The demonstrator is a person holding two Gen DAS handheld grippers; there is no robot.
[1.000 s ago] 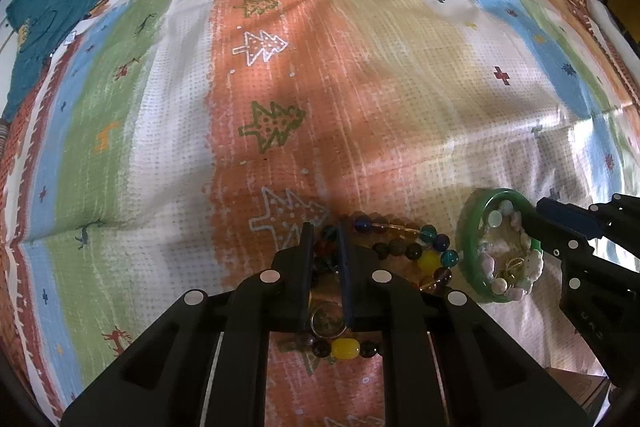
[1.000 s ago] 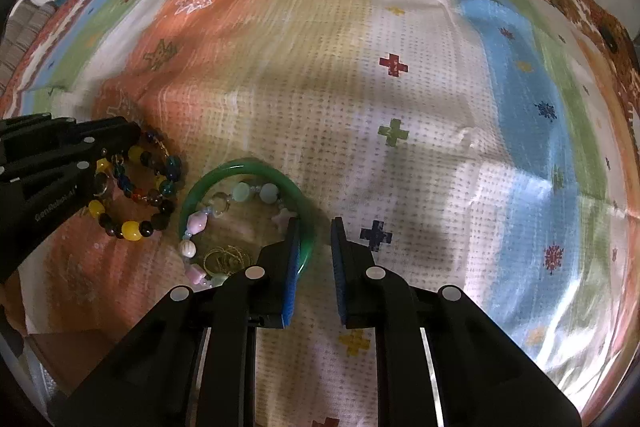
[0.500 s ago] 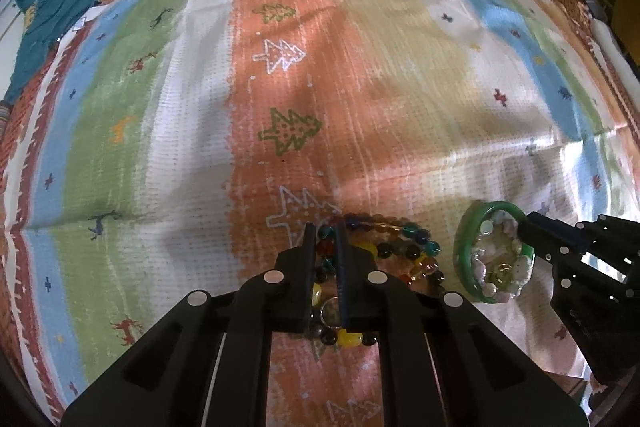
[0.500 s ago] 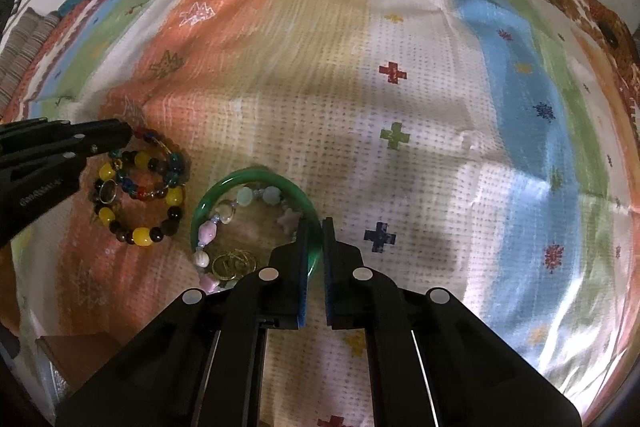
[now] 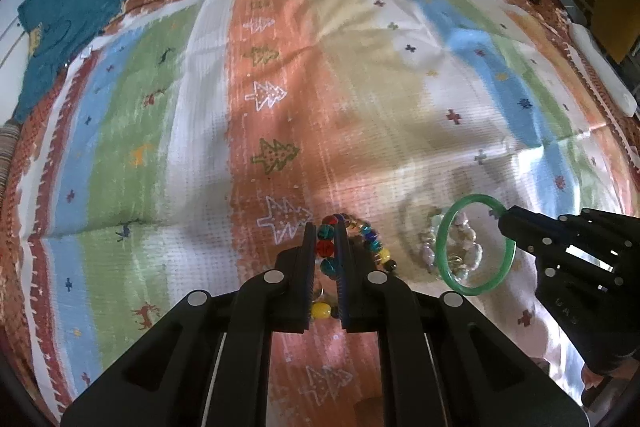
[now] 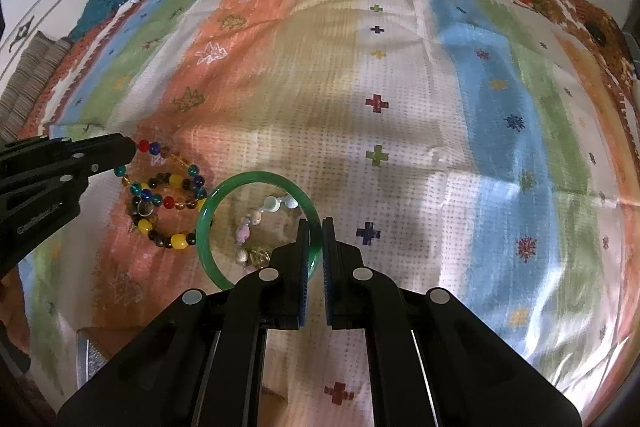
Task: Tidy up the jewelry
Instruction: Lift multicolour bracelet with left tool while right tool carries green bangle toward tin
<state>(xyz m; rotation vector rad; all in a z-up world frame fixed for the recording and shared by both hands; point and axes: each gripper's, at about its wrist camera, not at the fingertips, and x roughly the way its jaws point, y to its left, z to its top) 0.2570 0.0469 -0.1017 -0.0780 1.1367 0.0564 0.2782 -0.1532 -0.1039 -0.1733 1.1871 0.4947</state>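
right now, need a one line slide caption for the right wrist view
Right gripper shut on the green bangle, left gripper shut on the multicoloured bead bracelet, over a striped cloth.

- Green bangle [image 6: 208,223]: smooth, glossy, glass-like.
- Beaded bracelet [image 6: 168,203]: shiny, polished, partly translucent beads.
- Bedspread [image 6: 400,147]: matt woven cloth with a dotted, nubbly texture.
- Both grippers' [image 5: 325,251] [image 6: 316,243] bodies: matt black plastic.

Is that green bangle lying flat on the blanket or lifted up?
Lifted: the green bangle hangs tilted, pinched in the right gripper, above the pale beads.
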